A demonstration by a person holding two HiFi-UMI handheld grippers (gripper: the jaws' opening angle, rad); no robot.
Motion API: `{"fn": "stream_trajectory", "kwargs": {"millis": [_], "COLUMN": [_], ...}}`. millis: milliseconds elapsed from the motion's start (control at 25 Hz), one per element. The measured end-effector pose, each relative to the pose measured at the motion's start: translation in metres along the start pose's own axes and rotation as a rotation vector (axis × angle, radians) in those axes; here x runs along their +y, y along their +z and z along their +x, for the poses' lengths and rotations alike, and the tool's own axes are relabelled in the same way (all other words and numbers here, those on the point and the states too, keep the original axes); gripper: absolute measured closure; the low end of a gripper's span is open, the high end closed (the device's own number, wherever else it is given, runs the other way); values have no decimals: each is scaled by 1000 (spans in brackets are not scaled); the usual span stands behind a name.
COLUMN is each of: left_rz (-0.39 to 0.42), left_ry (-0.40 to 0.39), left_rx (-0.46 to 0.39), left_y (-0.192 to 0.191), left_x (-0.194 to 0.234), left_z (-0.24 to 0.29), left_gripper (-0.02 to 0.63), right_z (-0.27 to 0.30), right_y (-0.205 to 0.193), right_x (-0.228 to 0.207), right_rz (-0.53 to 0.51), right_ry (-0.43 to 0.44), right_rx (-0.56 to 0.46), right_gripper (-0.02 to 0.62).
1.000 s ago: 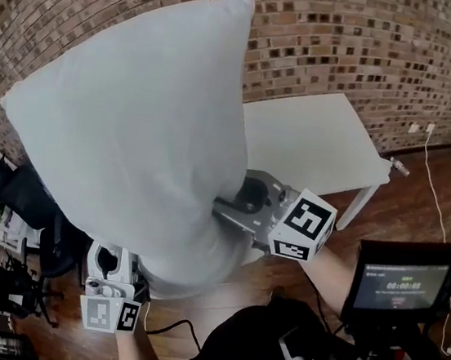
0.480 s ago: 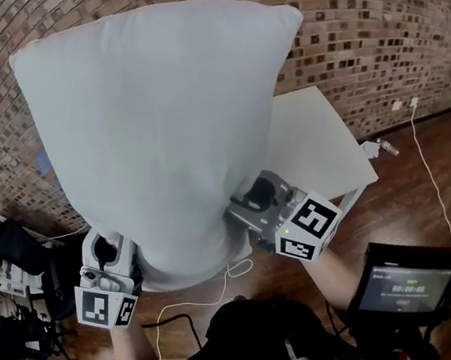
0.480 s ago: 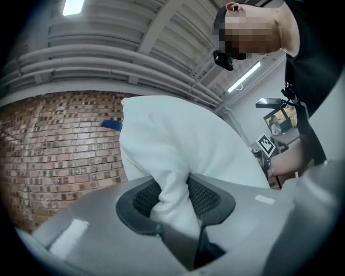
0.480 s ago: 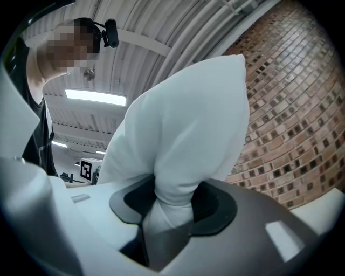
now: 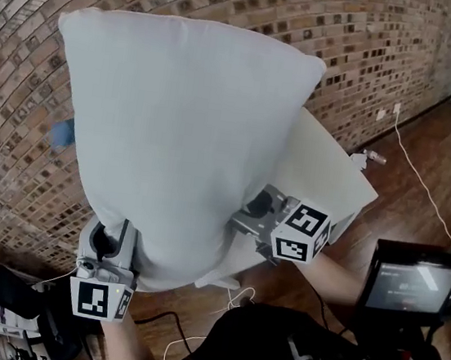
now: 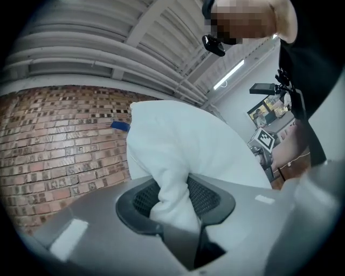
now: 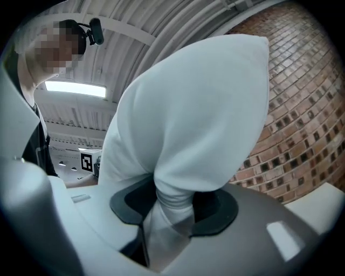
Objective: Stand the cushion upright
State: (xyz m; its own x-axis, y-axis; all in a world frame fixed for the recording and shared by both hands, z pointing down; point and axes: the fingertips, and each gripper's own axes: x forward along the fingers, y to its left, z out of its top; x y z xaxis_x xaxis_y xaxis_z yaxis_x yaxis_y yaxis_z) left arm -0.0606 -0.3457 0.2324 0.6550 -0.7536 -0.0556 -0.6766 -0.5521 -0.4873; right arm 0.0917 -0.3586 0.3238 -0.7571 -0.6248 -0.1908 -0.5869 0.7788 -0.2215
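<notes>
A big white cushion [image 5: 183, 128] hangs in the air before a brick wall, its top edge about level, over a white table [image 5: 329, 176]. My left gripper [image 5: 110, 244] is shut on the cushion's lower left corner; in the left gripper view the fabric [image 6: 183, 145] bunches between the jaws of the left gripper [image 6: 172, 200]. My right gripper [image 5: 247, 217] grips the lower right side. Its jaws are closing, and in the right gripper view a twisted fold of the cushion [image 7: 199, 118] is squeezed in the right gripper [image 7: 172, 207]. The cushion hides both sets of fingertips in the head view.
A brick wall [image 5: 15, 147] with a small blue patch [image 5: 63, 133] stands behind. White cables [image 5: 413, 163] trail over the wooden floor at right. A small screen [image 5: 418, 279] is mounted at the person's right side. Dark chairs and clutter [image 5: 3, 302] sit at lower left.
The cushion has swung from a slant with one corner pointing up to a squarer hang with its top edge level. Both grippers moved sideways with it and kept their hold.
</notes>
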Motion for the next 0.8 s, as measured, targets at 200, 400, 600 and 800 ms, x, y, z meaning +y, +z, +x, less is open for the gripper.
{"fn": "stream_trajectory", "kwargs": {"millis": [200,400,600,800], "left_rz": [56,136,168,194], "left_ry": [-39,-103,-159,-205], "left_rx": [14,53,107,138], "left_y": [-24,-57,-82,-104], "left_x": [39,62,65,60], "left_z": [30,64,107,156], "left_gripper": [477,479,479,480], "right_z": [48,88,103,112], "right_y": [-23,-62,-97,-123], "right_x": [-34,-69,-108,-156], "right_rz": [68,163,285,373], "right_ry": [-56,-107,-144,-171], "right_rx": [23,83,137,165], "right_gripper": [426,428,433,436]}}
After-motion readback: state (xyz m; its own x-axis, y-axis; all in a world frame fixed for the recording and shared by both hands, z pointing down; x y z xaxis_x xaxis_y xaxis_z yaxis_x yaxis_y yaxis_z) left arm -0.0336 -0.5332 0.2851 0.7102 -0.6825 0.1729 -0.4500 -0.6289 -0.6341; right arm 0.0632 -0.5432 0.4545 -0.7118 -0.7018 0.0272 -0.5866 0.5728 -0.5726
